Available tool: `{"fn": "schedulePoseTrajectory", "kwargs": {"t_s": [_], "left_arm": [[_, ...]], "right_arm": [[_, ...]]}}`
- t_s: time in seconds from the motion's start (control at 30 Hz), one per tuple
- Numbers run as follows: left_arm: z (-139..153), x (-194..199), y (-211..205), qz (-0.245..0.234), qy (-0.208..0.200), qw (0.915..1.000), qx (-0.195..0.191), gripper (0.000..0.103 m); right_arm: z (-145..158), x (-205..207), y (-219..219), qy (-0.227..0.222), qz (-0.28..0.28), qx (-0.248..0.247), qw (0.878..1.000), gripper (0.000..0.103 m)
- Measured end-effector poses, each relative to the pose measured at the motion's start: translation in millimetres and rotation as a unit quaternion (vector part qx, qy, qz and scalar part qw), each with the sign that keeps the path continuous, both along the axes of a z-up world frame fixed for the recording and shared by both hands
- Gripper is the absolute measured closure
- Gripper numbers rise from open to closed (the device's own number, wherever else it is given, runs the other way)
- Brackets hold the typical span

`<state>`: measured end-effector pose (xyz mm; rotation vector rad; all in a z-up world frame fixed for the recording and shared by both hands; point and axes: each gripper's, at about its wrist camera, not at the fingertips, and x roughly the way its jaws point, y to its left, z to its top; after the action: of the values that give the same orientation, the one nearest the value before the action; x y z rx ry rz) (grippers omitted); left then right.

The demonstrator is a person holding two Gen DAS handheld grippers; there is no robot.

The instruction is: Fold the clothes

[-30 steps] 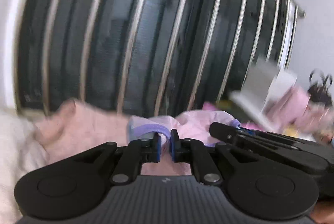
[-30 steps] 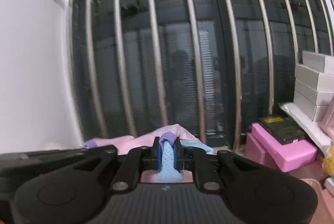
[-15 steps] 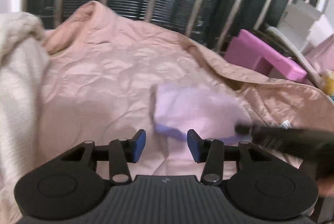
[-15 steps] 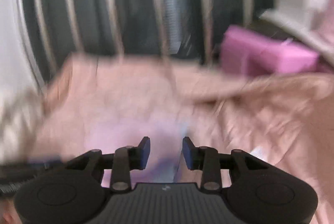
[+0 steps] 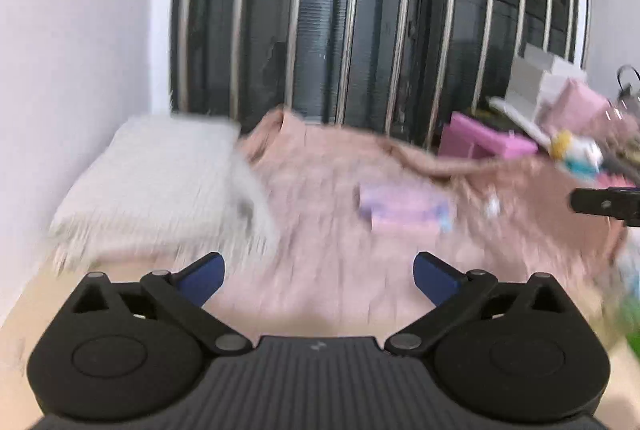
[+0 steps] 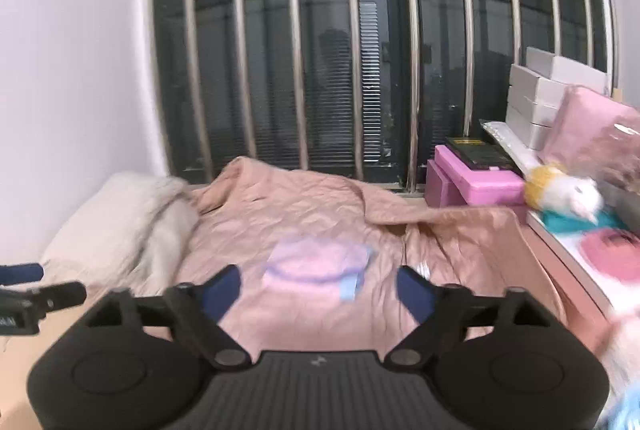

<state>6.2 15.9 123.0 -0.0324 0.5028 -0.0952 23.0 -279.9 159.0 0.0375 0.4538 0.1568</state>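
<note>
Left hand-held gripper (image 5: 316,276) opening, empty, folded garment (image 5: 404,207) well ahead on quilt (image 5: 320,189)

Window bars (image 6: 296,49): polished metal, glossy. Bed cover (image 6: 304,213): pink quilted cloth, matt, finely creased. Folded garment (image 6: 316,262): thin, soft pink cloth with lilac edging. Blanket (image 6: 128,222): cream, fluffy pile, rough-looking. Right gripper (image 6: 318,288) and left gripper (image 5: 318,274): matt black plastic with ribbed bodies; pads (image 6: 222,290) blue, matt. Storage box (image 6: 476,185): smooth pink plastic. Stacked boxes (image 6: 536,93): pale card, matt. Wall (image 6: 72,69): smooth, matt paint.
</note>
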Motion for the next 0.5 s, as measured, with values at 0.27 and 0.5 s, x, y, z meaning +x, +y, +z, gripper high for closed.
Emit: {"fn": "schedulePoseTrajectory", "kwargs": {"t_s": [0.27, 0.5], "left_arm": [[-93.9, -20.1, -18.3, 0.014, 0.077, 0.9958, 0.047, 0.000], [-114.3, -21.8, -13.6, 0.064, 0.076, 0.9936, 0.054, 0.000]], "right_arm": [[-114.6, -57.2, 53.6, 0.065, 0.006, -0.006, 0.998, 0.002], [-157.1, -49.2, 81.9, 0.085, -0.037, -0.030, 0.995, 0.002]]}}
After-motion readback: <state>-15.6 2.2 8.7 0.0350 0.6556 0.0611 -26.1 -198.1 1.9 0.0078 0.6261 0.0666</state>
